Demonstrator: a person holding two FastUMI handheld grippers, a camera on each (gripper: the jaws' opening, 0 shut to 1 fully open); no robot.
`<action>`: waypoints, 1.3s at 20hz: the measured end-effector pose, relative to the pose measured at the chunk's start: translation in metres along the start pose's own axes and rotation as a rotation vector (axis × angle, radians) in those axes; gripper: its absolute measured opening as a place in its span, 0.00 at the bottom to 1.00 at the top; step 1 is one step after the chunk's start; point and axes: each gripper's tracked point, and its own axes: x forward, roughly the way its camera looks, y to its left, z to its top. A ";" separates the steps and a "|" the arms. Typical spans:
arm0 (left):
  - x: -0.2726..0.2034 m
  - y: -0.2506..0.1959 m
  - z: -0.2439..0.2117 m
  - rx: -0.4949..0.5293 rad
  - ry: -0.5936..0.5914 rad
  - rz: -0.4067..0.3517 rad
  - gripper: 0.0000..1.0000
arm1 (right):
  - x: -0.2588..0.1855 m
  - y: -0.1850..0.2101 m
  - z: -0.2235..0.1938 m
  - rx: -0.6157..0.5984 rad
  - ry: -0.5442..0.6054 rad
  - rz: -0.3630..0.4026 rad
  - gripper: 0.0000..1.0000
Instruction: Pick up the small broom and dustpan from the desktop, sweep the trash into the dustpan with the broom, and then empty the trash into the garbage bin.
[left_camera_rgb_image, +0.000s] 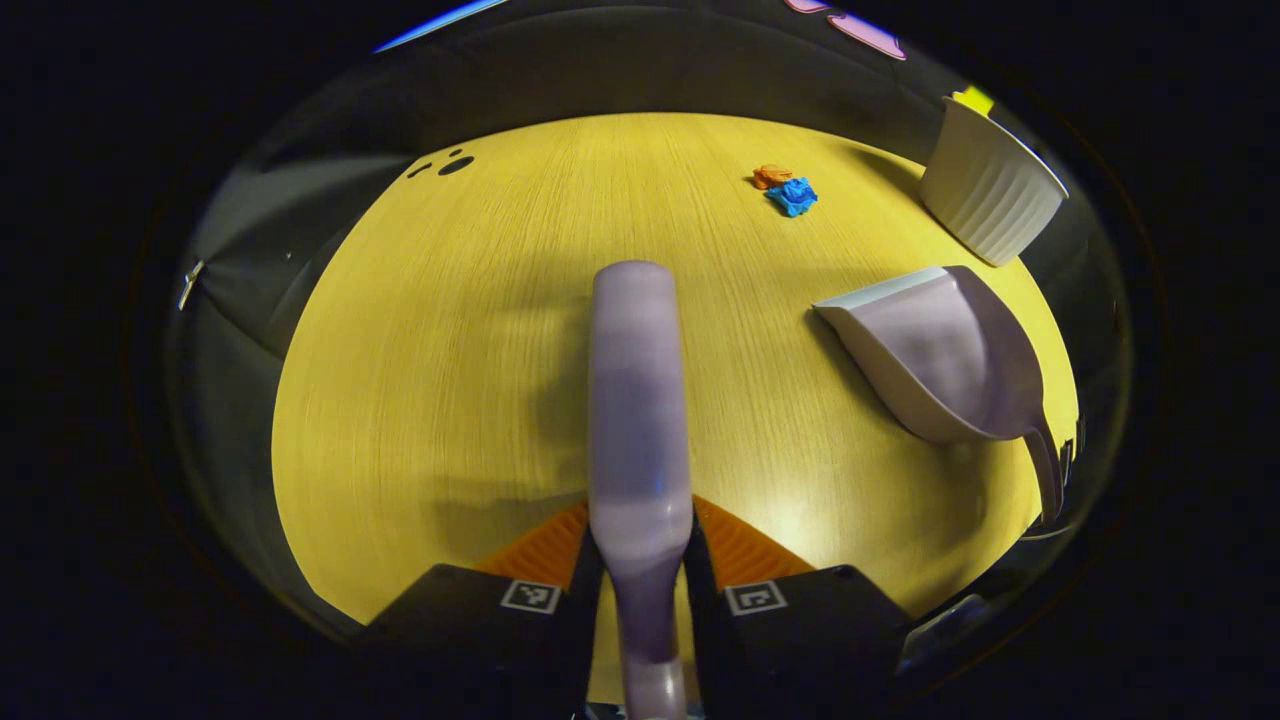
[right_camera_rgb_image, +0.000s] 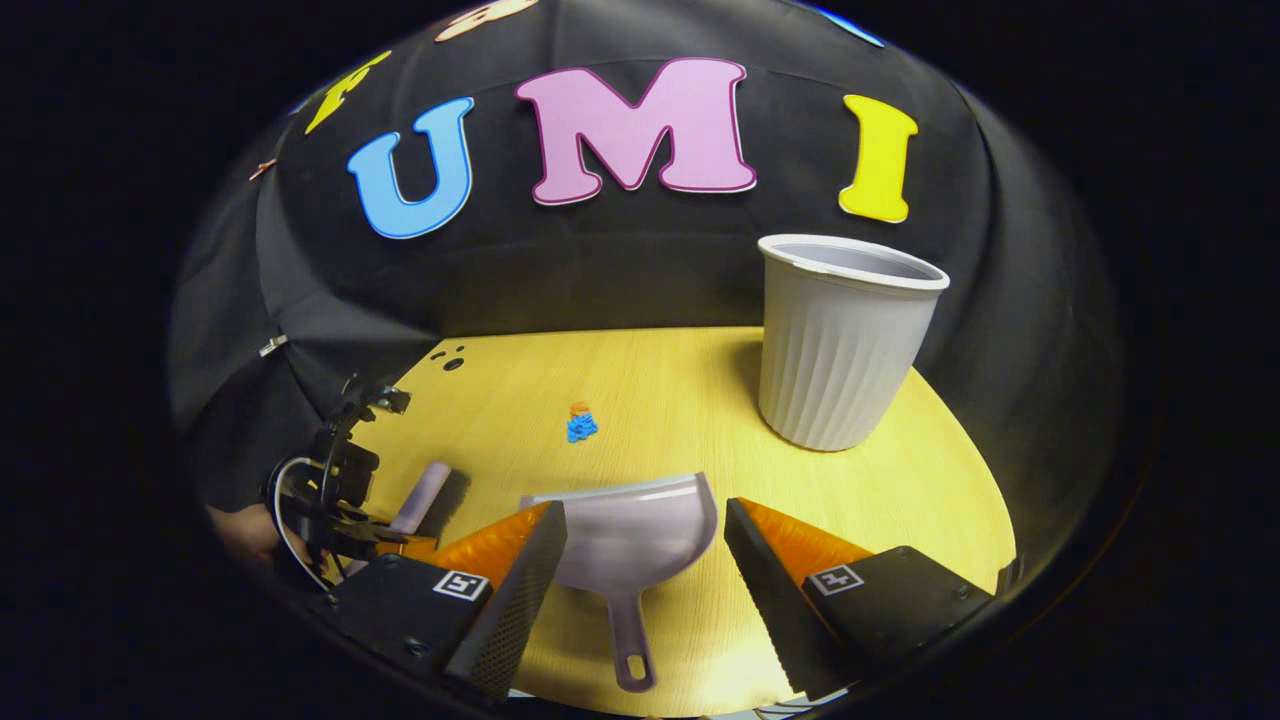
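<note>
Dustpan (right_camera_rgb_image: 630, 535), light stiff plastic at lower centre, wants gripping by its thin handle between the right gripper's (right_camera_rgb_image: 645, 570) spread fingers, while the left gripper (left_camera_rgb_image: 640, 580) clamps the broom (left_camera_rgb_image: 640, 400).

- Worktop (right_camera_rgb_image: 680, 390): yellow wood-grain surface, dark round marks near its far left corner.
- Dustpan (right_camera_rgb_image: 628, 535): lies flat on worktop, handle toward the near edge.
- Garbage bin (right_camera_rgb_image: 840, 345): pale, ribbed, upright, far right of worktop.
- Trash (right_camera_rgb_image: 581, 423): blue scrap touching orange scrap, mid-worktop, apart from bin and dustpan.
</note>
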 end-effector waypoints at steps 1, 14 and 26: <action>0.001 0.000 0.001 0.002 -0.015 -0.001 0.41 | 0.001 0.003 -0.003 -0.005 0.013 0.009 0.99; -0.045 0.003 -0.019 -0.109 -0.154 -0.100 0.27 | -0.002 0.020 -0.077 0.046 0.311 0.092 0.99; -0.117 0.022 -0.053 -0.224 -0.215 -0.075 0.27 | 0.055 0.005 -0.162 -0.004 0.552 -0.002 1.00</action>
